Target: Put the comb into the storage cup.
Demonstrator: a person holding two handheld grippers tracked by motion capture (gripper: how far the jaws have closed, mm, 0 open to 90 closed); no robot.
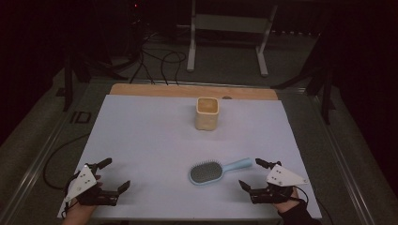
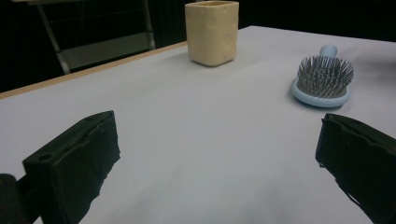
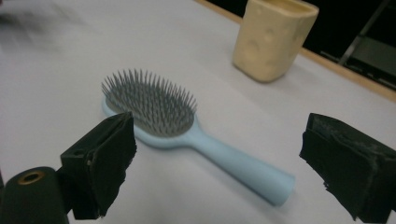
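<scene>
Resting — left claw (image 1: 115, 175) spread | right claw (image 1: 250, 173) spread | one hairbrush (image 1: 206, 172) | one cup (image 1: 207, 113)

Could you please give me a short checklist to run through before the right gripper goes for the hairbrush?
1. Right gripper open, jaws spread wide: ok.
2. Hairbrush lies flat, bristles up, handle toward that gripper: ok.
3. Handle free, nothing on or against it: ok.
4. Cup upright, standing apart from the brush: ok.
5. Left gripper open, holding nothing, off to the other side: ok.
6. Jaws lined up across the handle: cannot tell.
</scene>
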